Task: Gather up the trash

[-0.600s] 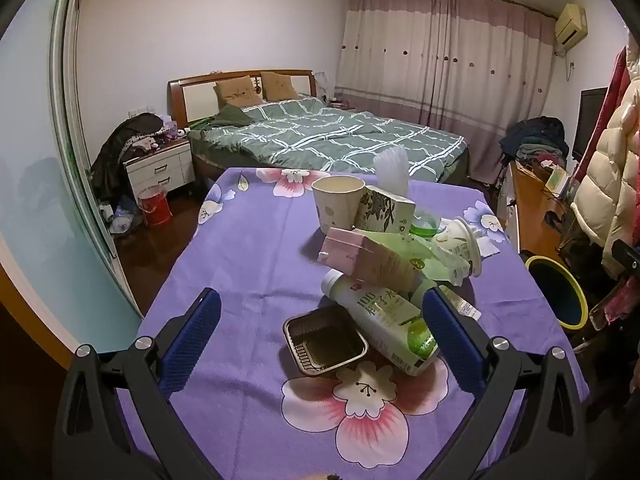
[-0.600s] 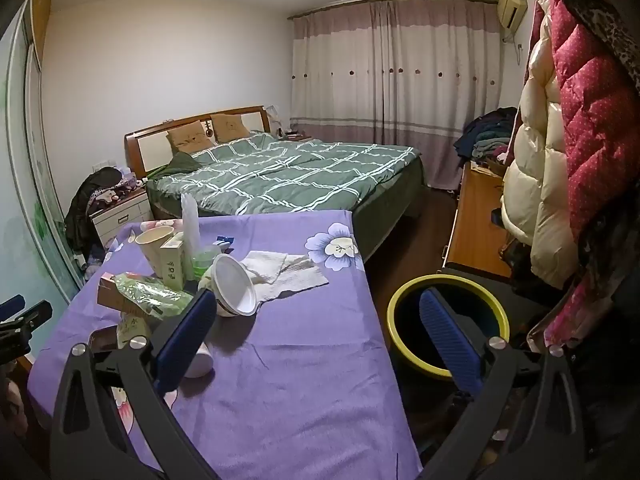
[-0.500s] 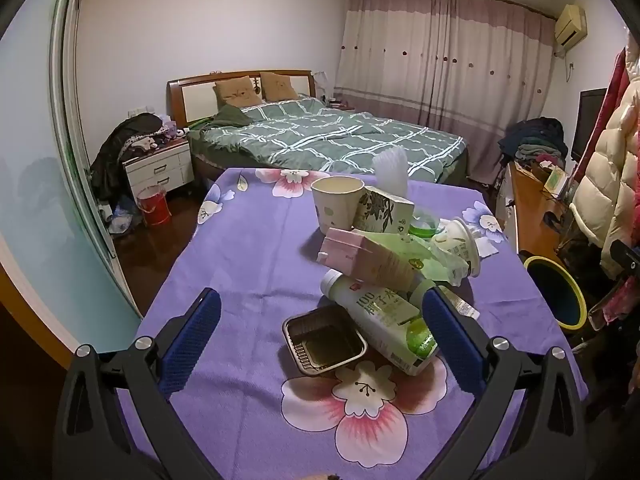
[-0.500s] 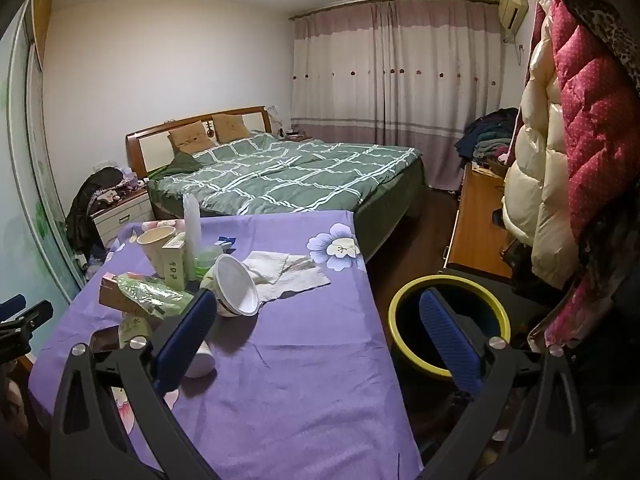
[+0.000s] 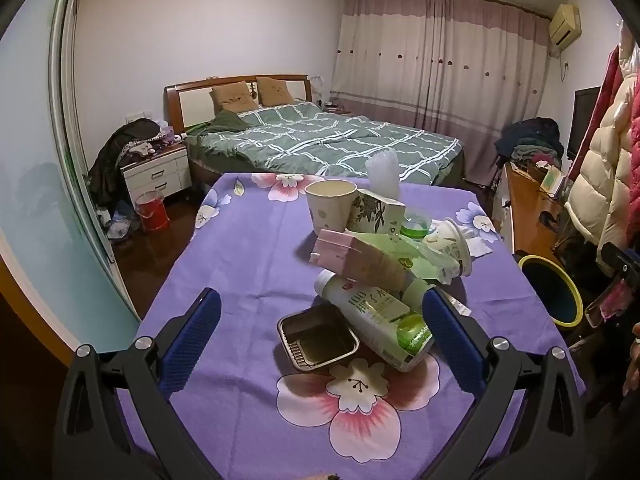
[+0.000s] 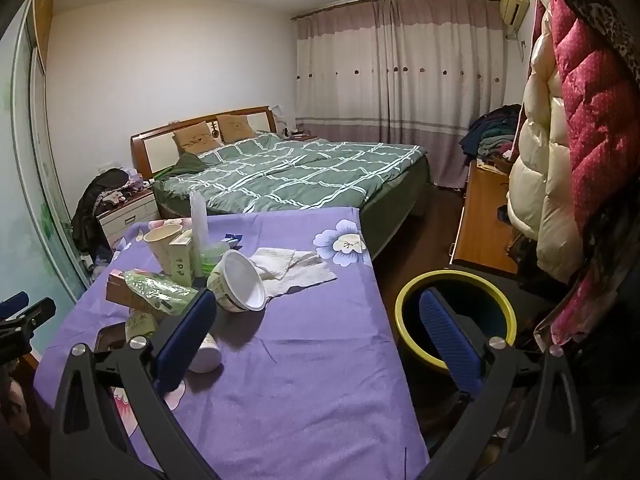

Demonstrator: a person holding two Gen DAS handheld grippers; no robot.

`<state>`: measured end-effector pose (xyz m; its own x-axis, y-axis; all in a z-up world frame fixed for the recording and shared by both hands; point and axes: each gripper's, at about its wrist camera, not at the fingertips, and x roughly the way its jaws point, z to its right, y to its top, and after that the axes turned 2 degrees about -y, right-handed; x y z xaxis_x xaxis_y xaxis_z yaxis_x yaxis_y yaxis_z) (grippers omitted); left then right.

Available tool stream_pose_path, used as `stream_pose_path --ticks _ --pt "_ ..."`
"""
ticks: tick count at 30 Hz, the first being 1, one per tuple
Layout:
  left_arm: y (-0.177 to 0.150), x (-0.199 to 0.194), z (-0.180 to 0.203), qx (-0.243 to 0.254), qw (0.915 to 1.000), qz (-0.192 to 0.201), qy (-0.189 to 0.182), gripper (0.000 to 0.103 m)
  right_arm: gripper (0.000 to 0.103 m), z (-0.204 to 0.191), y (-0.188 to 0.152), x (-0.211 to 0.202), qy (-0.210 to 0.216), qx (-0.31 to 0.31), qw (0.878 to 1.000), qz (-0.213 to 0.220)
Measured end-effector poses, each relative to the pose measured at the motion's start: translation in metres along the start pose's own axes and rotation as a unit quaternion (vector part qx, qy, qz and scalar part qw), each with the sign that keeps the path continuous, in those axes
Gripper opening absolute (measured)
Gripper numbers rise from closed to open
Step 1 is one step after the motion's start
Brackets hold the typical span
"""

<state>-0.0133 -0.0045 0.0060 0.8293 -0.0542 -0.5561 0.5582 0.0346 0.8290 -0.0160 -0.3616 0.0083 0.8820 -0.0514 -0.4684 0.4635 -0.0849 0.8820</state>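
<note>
**Tools spread wide above a heap of light packaging**

Left tool [image 5: 320, 334] hangs over the near end of the desk [image 5: 248, 248] with both pads fully apart and nothing between them; right tool [image 6: 316, 338] is likewise released and empty, one pad over the purple cloth, the other in front of the yellow-rimmed bin [image 6: 456, 280] that stands on the floor just beside the desk. The trash lies in one cluster near the desk's middle. Nearest the left tool are a foil tray [image 5: 318, 338] and, touching it, a white bottle [image 5: 376, 320] lying on its side. A pink carton [image 5: 356, 260] rests across the bottle, with a green plastic wrapper [image 5: 424, 254] draped on it. Behind stand a paper cup [image 5: 330, 204] and a small printed box [image 5: 380, 210]; a tipped white tub [image 6: 240, 282] and crumpled tissue [image 6: 292, 268] lie toward the bin side.

All pieces look light. The foil tray probably dents easily and is best pinched at its rim. The bottle looks smooth and round, likely to roll or slip, so a hold across its mid-body suits it. Lifting it may topple the carton resting above; taking the carton first, by its flat faces, seems safer.
</note>
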Motion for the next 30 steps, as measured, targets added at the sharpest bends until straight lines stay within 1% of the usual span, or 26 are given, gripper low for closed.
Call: stream_pose_path --ticks 24,30 --pt "-0.005 0.006 -0.003 -0.007 1.0 -0.006 -0.001 0.099 0.097 -0.004 -0.004 0.001 0.003 -0.004 1.0 -0.007" --pt "-0.009 0.012 -0.002 -0.008 0.9998 -0.015 -0.006 0.099 0.097 -0.003 -0.004 0.001 0.005 -0.002 1.0 -0.008"
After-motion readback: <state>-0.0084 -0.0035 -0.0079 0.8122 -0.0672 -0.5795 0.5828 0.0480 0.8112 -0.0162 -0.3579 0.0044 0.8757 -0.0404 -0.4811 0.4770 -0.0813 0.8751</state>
